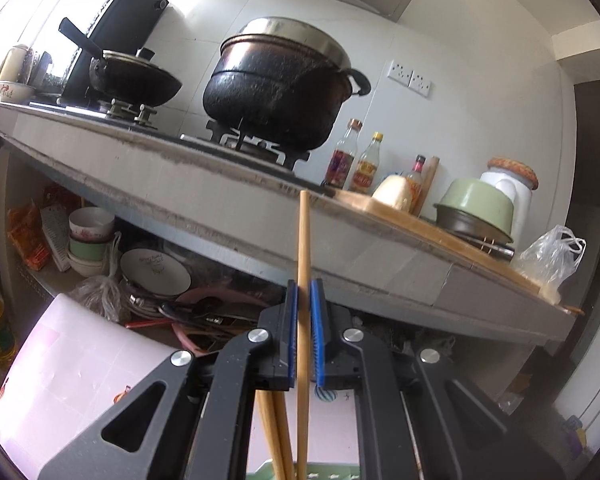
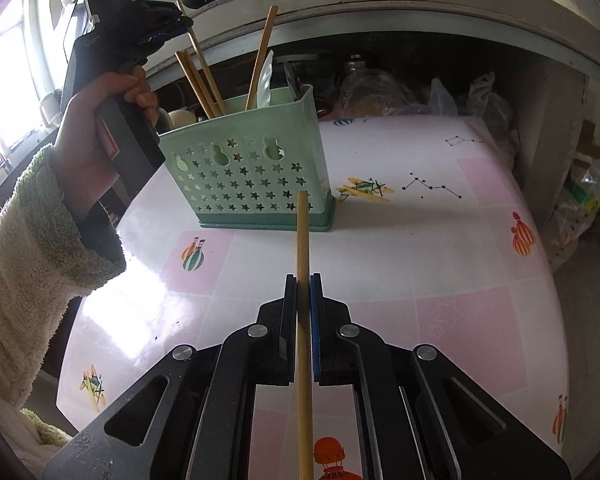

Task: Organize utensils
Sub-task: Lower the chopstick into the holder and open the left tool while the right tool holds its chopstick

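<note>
My left gripper is shut on a wooden chopstick that sticks out forward toward the counter edge. Below it, more chopsticks poke up from the green holder at the bottom edge. In the right wrist view my right gripper is shut on another chopstick, its tip near the front of the mint-green star-cut utensil holder. The holder stands on the pink patterned table and contains several chopsticks and a pale spoon. The left gripper body, held by a hand, hovers above the holder's left side.
A grey kitchen counter carries a big black pot, a wok, sauce bottles and bowls. Plates and bowls crowd the shelf beneath. A fleece sleeve fills the left. Plastic bags lie behind the table.
</note>
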Motion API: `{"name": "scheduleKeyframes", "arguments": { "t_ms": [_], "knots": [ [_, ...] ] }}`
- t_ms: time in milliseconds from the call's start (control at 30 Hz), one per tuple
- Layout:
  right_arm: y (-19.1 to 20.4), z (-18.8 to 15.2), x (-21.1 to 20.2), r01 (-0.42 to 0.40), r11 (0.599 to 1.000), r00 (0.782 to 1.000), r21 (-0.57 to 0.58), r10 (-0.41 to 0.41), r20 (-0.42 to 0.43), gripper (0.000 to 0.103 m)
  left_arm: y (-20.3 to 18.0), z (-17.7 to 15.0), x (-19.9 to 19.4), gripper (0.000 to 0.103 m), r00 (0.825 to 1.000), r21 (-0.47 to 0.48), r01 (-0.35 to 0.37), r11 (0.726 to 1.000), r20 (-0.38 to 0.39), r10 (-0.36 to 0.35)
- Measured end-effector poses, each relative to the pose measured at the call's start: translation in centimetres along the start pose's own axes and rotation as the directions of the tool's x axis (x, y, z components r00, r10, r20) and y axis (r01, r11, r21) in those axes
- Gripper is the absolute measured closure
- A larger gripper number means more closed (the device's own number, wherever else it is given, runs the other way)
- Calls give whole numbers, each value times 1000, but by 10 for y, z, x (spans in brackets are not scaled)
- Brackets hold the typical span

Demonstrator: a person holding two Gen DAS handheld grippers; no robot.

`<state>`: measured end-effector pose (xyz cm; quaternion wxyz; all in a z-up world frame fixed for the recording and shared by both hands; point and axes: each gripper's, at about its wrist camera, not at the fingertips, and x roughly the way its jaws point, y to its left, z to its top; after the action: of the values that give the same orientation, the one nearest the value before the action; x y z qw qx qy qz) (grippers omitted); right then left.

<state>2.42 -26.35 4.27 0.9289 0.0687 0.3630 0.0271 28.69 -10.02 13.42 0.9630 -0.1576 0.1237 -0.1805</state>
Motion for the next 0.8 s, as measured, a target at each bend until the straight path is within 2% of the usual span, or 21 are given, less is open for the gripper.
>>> {"name": "scheduleKeyframes", "arguments": {
  "t_ms": [167,433,667,733,800],
  "knots": [
    [1,-1,1,-5,1000,1000,-1,5,-3,99,8,-15,-5,96,999,3,-4,1000,-42,4],
    [6,4,-4,-13,1000,1000,-23,14,16,99,10,-23,-39,96,1000,70,22,997,-15,-21],
    [15,15,-13,-17,998,998,-59,20,54,99,19,-35,-55,95,995,71,44,996,-89,-38],
    [17,18,-13,-19,998,998,-67,23,59,99,21,-40,-58,91,994,74,41,996,-104,-33],
    [20,21,-15,-18,997,997,-81,23,67,99,24,-43,-60,75,992,68,39,997,-119,-30]
  ]
}}
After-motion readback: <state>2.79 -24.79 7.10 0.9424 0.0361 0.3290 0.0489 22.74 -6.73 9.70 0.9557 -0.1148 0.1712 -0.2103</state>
